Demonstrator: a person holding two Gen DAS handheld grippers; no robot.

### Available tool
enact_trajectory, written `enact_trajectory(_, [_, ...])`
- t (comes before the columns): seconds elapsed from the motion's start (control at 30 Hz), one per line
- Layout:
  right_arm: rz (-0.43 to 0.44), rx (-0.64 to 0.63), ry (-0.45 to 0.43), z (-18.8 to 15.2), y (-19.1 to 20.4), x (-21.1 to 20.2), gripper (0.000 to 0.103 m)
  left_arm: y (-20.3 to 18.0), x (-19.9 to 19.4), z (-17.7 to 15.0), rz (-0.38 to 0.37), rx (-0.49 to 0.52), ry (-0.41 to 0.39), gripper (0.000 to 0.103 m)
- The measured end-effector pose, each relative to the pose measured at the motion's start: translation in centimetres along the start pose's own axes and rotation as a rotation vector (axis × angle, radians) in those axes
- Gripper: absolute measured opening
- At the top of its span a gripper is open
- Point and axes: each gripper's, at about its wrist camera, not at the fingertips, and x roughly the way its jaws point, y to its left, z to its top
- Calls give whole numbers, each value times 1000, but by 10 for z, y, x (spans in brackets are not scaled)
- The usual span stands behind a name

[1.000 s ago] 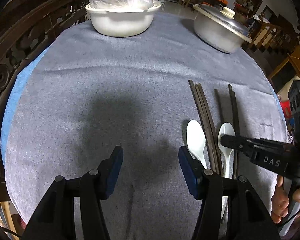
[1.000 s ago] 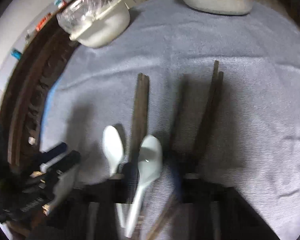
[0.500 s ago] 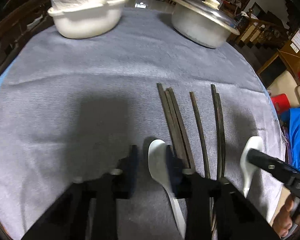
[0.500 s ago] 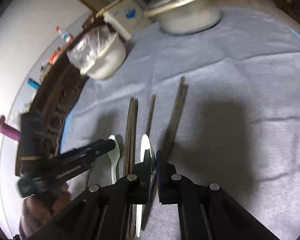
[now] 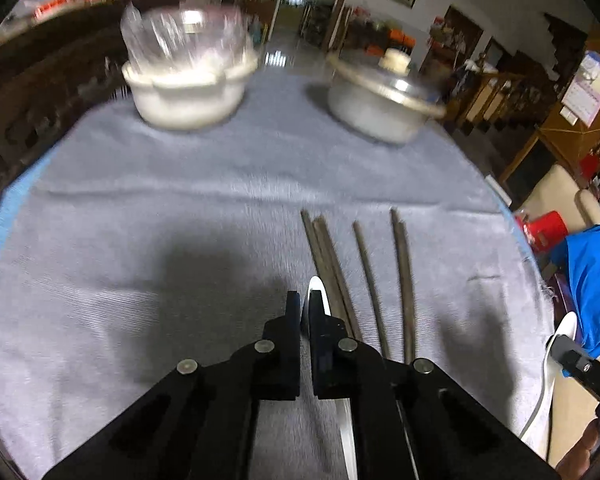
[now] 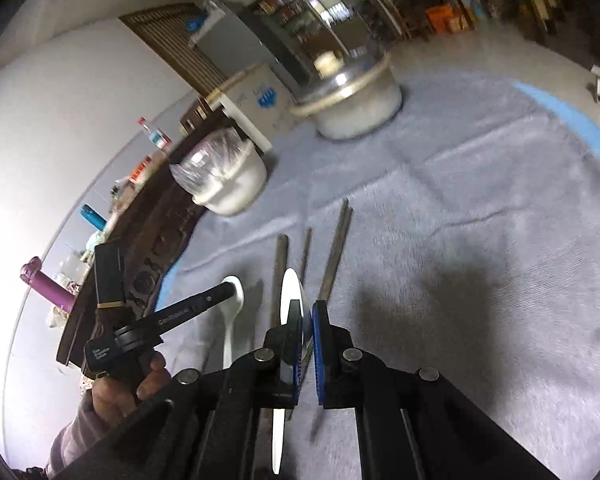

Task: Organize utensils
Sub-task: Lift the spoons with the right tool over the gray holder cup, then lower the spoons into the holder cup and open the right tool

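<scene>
My left tool (image 5: 305, 304) has just been closing, and its jaws now stand pinched narrow on the left spoon (image 5: 315, 290). The white bowl end pokes out above the tips and the handle trails back under the tool. Seen from the other side, that spoon seems to sit just off the grey surface (image 5: 140, 240), though I can't be sure.

To its right the dark chopsticks (image 5: 364, 256) lie flat on the cloth: a tight bundle, then a single stick, then a pair, all roughly parallel.

Further right, my right tool (image 6: 308, 310) is likewise clamped narrow on the right spoon (image 6: 291, 286). It is turned edge-on, with the bowl end up and the handle hanging below the jaws.

I judge both spoons to be glazed ceramic or hard plastic: light, rigid and slick, and if ceramic, likely to chip when dropped. The grip at the neck, where handle meets bowl, looks right to me, since the widening bowl stops the spoon sliding out. I keep the squeeze firm and avoid quick swings.

The chopsticks look thin, stiff and light. Lying flush on soft cloth, they will be awkward to pinch. I would take them near mid-length, as a bundle where they touch.
</scene>
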Motion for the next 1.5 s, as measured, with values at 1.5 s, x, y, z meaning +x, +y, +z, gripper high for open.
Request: enact_trajectory(1.5, [-107,-320,-279,-113,109,-101,26,-52,-156,-115,19,24,-406,4])
